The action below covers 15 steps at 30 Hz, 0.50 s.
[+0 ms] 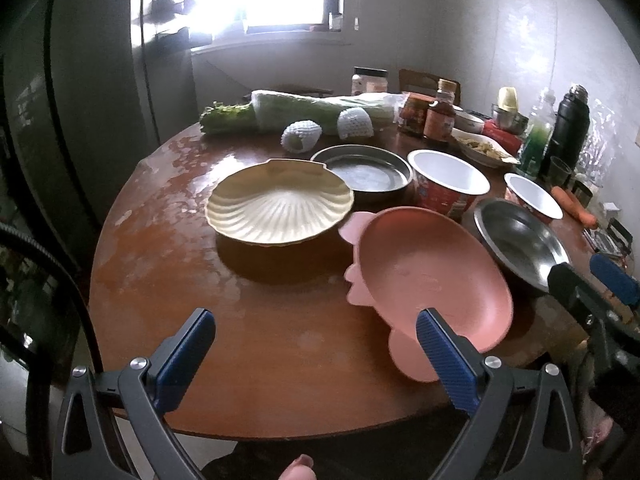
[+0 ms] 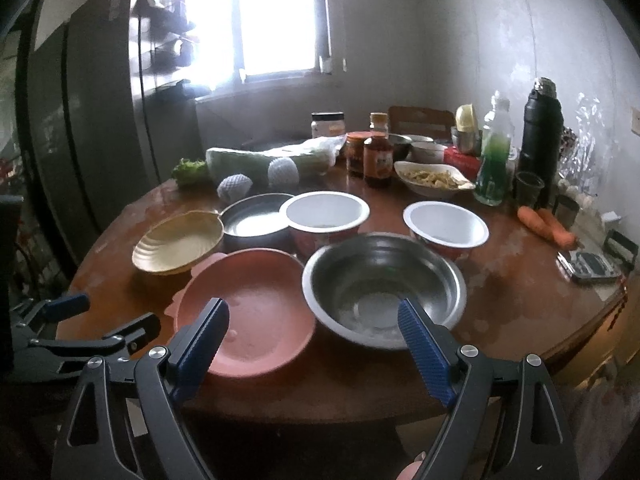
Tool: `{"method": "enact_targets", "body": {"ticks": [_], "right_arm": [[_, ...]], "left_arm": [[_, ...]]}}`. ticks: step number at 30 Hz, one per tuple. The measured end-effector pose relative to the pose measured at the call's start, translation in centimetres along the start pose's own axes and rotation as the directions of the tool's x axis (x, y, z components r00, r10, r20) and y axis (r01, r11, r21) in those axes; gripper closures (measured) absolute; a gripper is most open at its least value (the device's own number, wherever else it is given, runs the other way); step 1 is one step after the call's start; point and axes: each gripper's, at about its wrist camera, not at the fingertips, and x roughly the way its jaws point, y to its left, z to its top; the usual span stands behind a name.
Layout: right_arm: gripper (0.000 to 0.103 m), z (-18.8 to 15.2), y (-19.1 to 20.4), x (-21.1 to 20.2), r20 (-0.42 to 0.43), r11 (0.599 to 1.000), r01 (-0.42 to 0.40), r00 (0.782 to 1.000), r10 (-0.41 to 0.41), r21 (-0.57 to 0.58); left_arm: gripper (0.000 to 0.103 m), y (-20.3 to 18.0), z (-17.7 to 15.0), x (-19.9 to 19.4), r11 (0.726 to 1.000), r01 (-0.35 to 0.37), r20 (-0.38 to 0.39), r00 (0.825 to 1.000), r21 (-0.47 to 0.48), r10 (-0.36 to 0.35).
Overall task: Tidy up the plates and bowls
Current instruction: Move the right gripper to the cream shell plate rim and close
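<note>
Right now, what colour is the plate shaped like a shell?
The shell plate is pale cream-yellow with ridges fanning out. The left wrist view shows it best.

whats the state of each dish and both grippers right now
left gripper: open, holding nothing
right gripper: open, holding nothing
pink plate: empty, on the table
steel bowl: empty, upright
shell dish: empty, upright
round steel pan: empty
two paper bowls: upright, empty
white dish: holds food
</note>
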Motion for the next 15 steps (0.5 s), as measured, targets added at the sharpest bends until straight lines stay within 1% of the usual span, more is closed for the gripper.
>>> {"method": "enact_targets", "body": {"ticks": [7, 10, 13, 15], "right_arm": [[0.016, 2.0, 1.5, 1.3, 0.018, 0.999, -0.041, 0.999, 0.042, -0.025], [0.016, 3.0, 2.5, 2.5, 0.013, 0.997, -0.067, 0.998, 0.067, -0.035], [0.016, 3.9, 3.8, 3.8, 0.008, 0.995, -0.089, 0.996, 0.090, -0.045], [0.016, 4.5, 4.7, 4.7, -0.005, 0.994, -0.099, 0.995, 0.099, -0.055]], "left_arm": [[0.002, 2.7, 1.3, 0.4, 0.999, -0.024, 0.009, 1.000, -0.036, 0.024], [0.002, 4.0, 2.1, 0.6, 0.998, -0.022, 0.015, 1.000, -0.053, 0.023], [0.002, 5.3, 3.0, 0.9, 0.997, -0.046, 0.026, 0.999, -0.061, 0.048], [0.002, 6.1, 3.7, 1.4, 0.997, -0.043, 0.018, 0.999, -0.060, 0.044]]}}
